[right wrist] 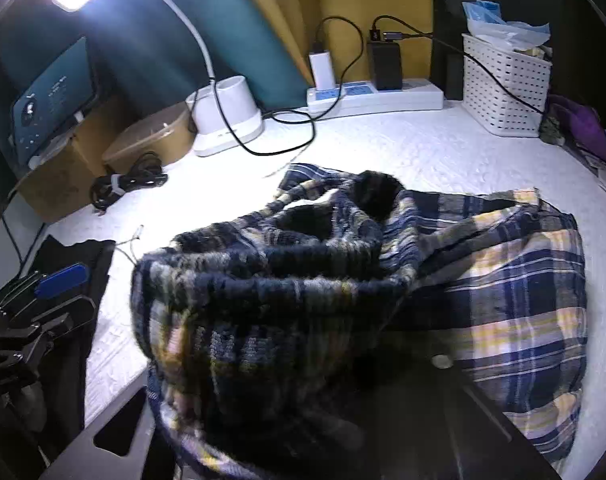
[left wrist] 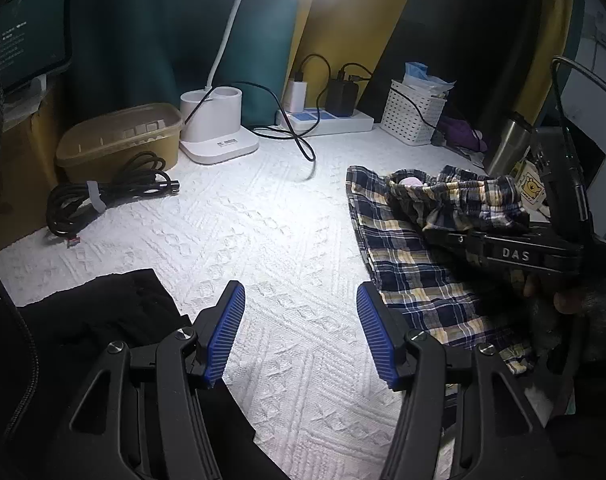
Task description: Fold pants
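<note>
The plaid pants (left wrist: 415,276) lie on the white textured cloth at the right. My left gripper (left wrist: 301,336) is open and empty, low over the bare cloth just left of the pants. My right gripper (left wrist: 483,240) is shut on the pants' gathered waistband (left wrist: 463,196) and holds it lifted over the flat legs. In the right wrist view the bunched waistband (right wrist: 263,280) drapes over and hides the right fingers; the rest of the pants (right wrist: 523,300) spreads to the right. The left gripper shows there at the left edge (right wrist: 59,276).
A black garment (left wrist: 103,312) lies at the near left. A coiled black cable (left wrist: 103,196), a tan box (left wrist: 119,140), a white lamp base (left wrist: 219,128), a power strip (left wrist: 323,120) with cords, a white basket (left wrist: 415,116) and a steel bottle (left wrist: 507,144) line the back.
</note>
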Motion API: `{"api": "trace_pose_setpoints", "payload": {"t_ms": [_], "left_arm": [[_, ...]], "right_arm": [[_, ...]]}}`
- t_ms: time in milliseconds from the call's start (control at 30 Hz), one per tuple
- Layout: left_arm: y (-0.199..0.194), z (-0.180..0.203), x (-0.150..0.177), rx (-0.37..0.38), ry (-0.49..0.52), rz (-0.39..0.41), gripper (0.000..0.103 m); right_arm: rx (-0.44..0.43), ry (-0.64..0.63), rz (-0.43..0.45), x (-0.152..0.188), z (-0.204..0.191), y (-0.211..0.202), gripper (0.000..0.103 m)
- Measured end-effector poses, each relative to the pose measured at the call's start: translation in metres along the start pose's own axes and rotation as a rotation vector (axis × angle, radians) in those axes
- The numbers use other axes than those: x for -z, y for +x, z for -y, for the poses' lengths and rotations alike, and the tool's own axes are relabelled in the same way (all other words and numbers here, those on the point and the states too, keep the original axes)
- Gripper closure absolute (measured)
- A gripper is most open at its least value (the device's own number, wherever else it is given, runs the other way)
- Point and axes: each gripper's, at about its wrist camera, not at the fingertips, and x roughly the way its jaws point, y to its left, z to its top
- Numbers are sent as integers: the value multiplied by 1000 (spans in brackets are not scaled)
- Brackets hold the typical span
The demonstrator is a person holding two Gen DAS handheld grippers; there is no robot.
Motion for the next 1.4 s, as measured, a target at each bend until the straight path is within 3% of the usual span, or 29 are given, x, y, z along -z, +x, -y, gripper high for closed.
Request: {"api": "trace_pose_setpoints", "payload": {"t_ms": [33, 67, 333, 467, 667, 900, 967, 1133, 1267, 1400], "left_arm": [[-1, 1, 0, -3, 0, 0, 45], [-1, 2, -1, -6, 1, 0, 45], [-9, 13, -6, -33, 18, 5, 45], [-13, 19, -11, -58, 24, 12, 45], [-15, 35, -20, -71, 41, 21, 45], [-1, 81, -37, -19, 152, 24, 43], [9, 95, -42, 8, 183, 21, 38], [37, 118, -51, 45, 271, -1, 38], [68, 122, -55, 6, 331, -53, 38], [86, 116, -58, -17, 335, -63, 38]], "right_arm": [[-10, -4, 4, 0, -1, -1, 43], [-22, -12, 11, 1, -4, -3, 38], [-112, -26, 54, 7, -11, -31, 36], [-153, -38, 127, 7, -13, -64, 23], [-98, 0, 188, 17, 15, -92, 23], [10, 145, 217, 46, 82, -107, 23], [33, 184, 219, 52, 100, -110, 23], [71, 235, 230, 68, 135, -117, 23], [64, 254, 233, 72, 152, -115, 23], [75, 212, 230, 63, 153, -106, 39]]}}
